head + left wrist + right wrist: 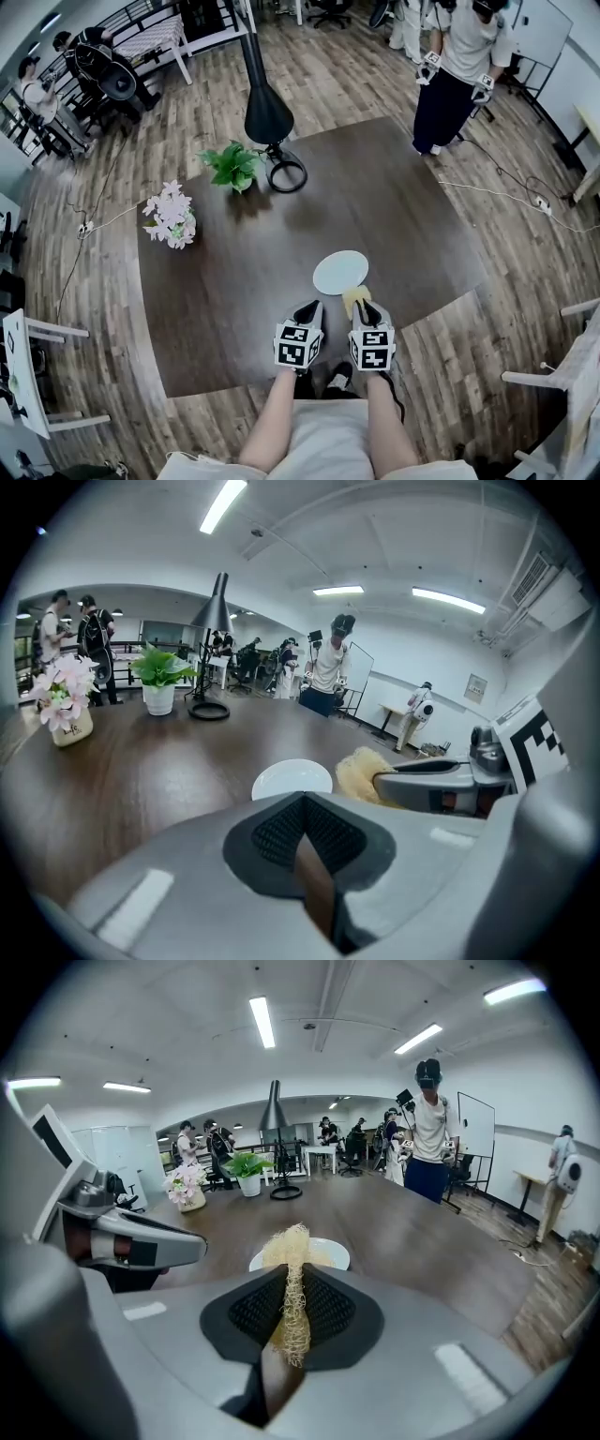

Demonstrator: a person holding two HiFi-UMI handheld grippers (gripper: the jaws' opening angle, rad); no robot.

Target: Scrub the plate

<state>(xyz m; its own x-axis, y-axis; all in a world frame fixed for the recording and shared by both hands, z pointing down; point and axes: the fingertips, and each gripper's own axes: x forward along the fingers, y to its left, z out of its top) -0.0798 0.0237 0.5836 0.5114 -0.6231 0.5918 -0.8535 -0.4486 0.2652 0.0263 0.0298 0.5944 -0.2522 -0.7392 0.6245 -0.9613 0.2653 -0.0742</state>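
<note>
Over the table's (234, 309) near edge, both forearms reached forward, left gripper (307, 309) and right gripper (366, 307) side by side, the plate (340, 272) just beyond. Left gripper view showed jaws together, empty. Right gripper view showed jaws pinching a straw-coloured scrubber (289, 1269).

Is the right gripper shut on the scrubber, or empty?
Shut. The right gripper pinches the pale yellow fibrous scrub pad between its jaws, by the near edge of the round white plate.

Head view looks down; gripper views share plate (292, 778).
</note>
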